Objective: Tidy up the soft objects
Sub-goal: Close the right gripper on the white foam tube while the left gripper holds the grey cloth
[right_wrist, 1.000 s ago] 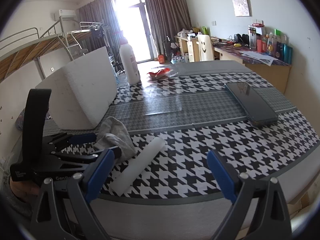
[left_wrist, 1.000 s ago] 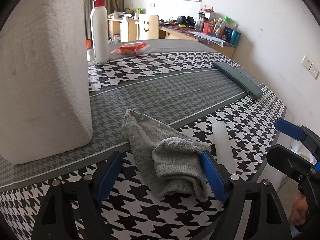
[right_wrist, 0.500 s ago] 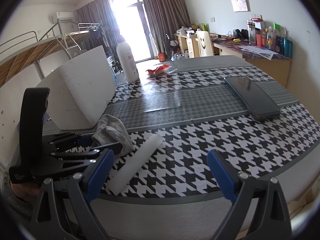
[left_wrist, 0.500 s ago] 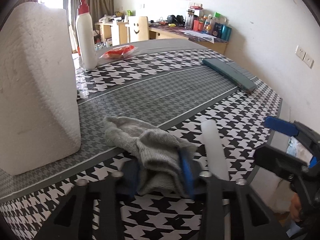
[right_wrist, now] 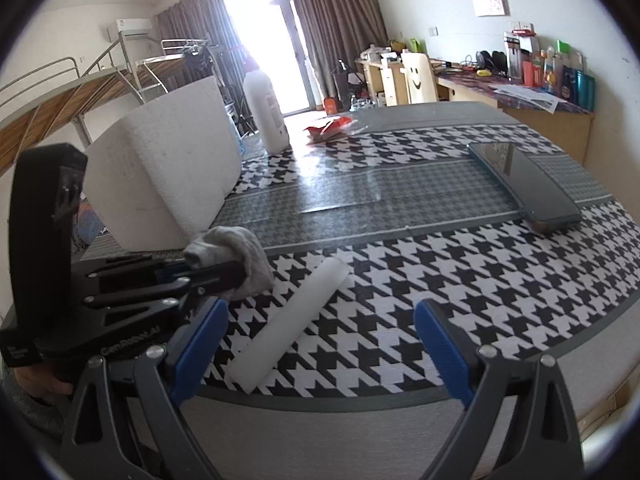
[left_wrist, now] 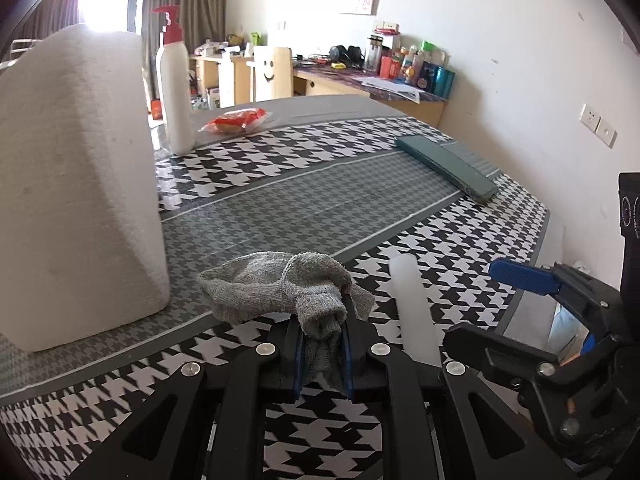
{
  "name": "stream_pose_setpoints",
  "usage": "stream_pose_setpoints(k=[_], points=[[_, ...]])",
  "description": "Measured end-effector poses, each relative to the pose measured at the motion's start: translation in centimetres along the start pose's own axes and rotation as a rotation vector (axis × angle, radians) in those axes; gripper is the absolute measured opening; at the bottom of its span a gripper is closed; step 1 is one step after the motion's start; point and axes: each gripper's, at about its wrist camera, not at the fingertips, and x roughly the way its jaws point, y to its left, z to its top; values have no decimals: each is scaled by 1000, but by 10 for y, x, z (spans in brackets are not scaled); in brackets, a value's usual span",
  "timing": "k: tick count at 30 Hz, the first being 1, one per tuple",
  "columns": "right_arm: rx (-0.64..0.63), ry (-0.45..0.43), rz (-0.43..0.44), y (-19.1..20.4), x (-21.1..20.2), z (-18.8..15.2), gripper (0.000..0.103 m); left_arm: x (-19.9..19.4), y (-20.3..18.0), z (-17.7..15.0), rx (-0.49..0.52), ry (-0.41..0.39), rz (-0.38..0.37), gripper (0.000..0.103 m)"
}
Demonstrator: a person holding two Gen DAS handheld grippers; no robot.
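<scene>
A grey sock lies bunched near the front of the houndstooth table. My left gripper is shut on its near end; it also shows in the right wrist view, with the sock between its fingers. A white foam cylinder lies just right of the sock, seen too in the right wrist view. A big white foam block stands at the left. My right gripper is open and empty over the table's front edge, beside the cylinder.
A white pump bottle and a red snack packet sit at the far side. A dark green flat case lies at the right. A clear sheet lies mid-table. The table edge is close in front.
My left gripper closed on the near end of the sock and has lifted it a little, bunching it up. The right gripper stayed open and hardly moved.
</scene>
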Motion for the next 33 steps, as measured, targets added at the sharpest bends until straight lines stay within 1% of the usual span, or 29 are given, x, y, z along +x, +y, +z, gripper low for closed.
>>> stream_pose_setpoints(k=[6,8,9,10,12,15,16,17,19,21,22,25,27,29,30,33], points=[[-5,24,-31,11,6,2,96,-11,6,-1,-4,-28,24,16],[-16,34,-64,18,9,2,96,-11,9,-2,-10,-29,27,15],[-22,38,-78,20,11,2,91,-12,11,-3,-14,-27,28,15],[-25,45,-86,21,13,2,85,-13,12,-4,-16,-28,28,15],[-11,69,-86,24,18,2,80,-15,14,-5,-17,-32,27,16],[3,101,-102,24,24,1,67,-17,16,-6,-17,-37,27,16],[7,112,-103,25,26,0,64,-18,16,-7,-18,-40,27,16],[6,110,-112,26,27,-1,62,-19,17,-7,-21,-43,26,16],[6,118,-109,29,28,0,54,-20,17,-8,-23,-47,28,16],[3,125,-109,32,30,0,51,-22,17,-10,-21,-48,22,16],[1,128,-115,33,31,1,47,-22,17,-10,-21,-50,19,16],[-6,138,-136,39,35,2,46,-26,18,-12,-19,-56,15,16],[-10,144,-165,42,37,4,45,-28,19,-13,-21,-63,20,16],[-18,154,-220,46,39,3,37,-30,19,-14,-20,-64,31,16],[-20,161,-264,48,40,3,33,-31,20,-15,-20,-65,30,16],[1,177,-302,50,41,5,31,-34,20,-17,-17,-77,18,16]])
